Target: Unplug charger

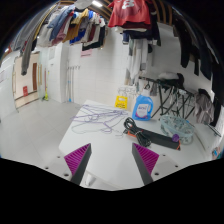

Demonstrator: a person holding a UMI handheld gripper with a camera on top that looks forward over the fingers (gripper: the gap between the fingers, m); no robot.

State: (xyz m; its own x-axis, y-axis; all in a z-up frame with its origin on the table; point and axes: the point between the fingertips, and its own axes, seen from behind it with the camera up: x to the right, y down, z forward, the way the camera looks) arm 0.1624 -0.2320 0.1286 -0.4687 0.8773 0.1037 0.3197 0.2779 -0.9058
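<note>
Jaws are shown spread wide and empty, the gripper (112, 160) held above the near edge of a white table (100, 140) with nothing between the two purple pads (78, 156); this wide stance is judged to be an approach posture, kept so that a plug body could be admitted between the fingers. Beyond the jaws, on the table, a bundle of white wire hangers (97, 121) is seen, and to the right of it a dark cable (137, 130) with a black block at its end, which is taken to be the charger, although its plug and any socket cannot be made out. A blue-and-white packet (143, 107) and a small yellow item (121, 102) stand further back, and a clear container (177, 128) lies near the right edge of the table. Clothes (128, 12) are hung overhead, and a dark folding rack (170, 90) stands behind the table at the right. The charger is well ahead of the jaws and slightly to the right of them, apart from both fingers. The task is judged not yet begun: a forward and rightward reach would be required, and the loose cable is likely to drag if the body is not gripped squarely.
</note>
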